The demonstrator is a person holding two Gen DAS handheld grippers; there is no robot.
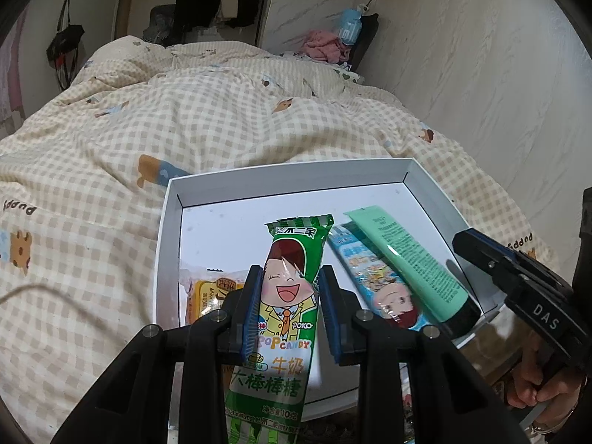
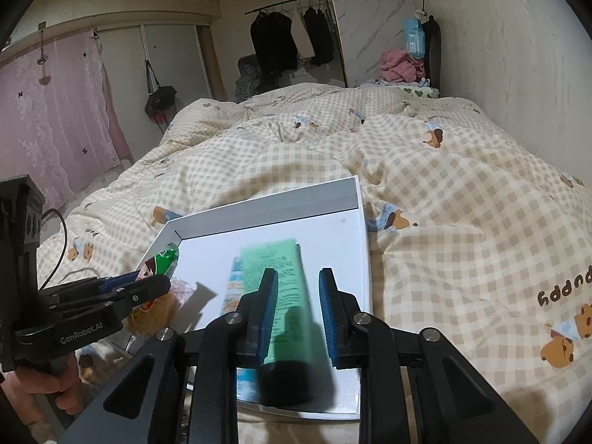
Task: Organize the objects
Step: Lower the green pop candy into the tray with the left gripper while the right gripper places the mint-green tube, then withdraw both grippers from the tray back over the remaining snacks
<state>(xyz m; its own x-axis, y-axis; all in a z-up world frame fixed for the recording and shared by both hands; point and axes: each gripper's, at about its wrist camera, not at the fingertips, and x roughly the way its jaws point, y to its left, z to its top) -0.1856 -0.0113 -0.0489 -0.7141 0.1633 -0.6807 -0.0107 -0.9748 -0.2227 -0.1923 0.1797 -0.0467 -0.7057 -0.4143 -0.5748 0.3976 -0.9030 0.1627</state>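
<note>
My left gripper (image 1: 290, 270) is shut on a green lollipop packet (image 1: 292, 296) printed with a cartoon face, and holds it over the near edge of a white box (image 1: 288, 174) on the bed. In the box a mint-green tube (image 1: 407, 259) with a black cap lies across a blue candy packet (image 1: 370, 277). A yellow snack packet (image 1: 203, 292) sits at the box's left. My right gripper (image 2: 298, 272) hovers over the tube (image 2: 273, 262), its pads narrowly apart and not touching it. Seen from the left wrist, the right gripper (image 1: 462, 240) is above the box's right wall.
The box rests on a beige checked quilt (image 2: 444, 203) that covers the whole bed. A pale wall (image 1: 481, 74) runs along the right side. Dark clothes (image 2: 273, 40) hang at the far end near a pink towel (image 2: 399, 64). A person's hand (image 1: 536, 388) grips the right handle.
</note>
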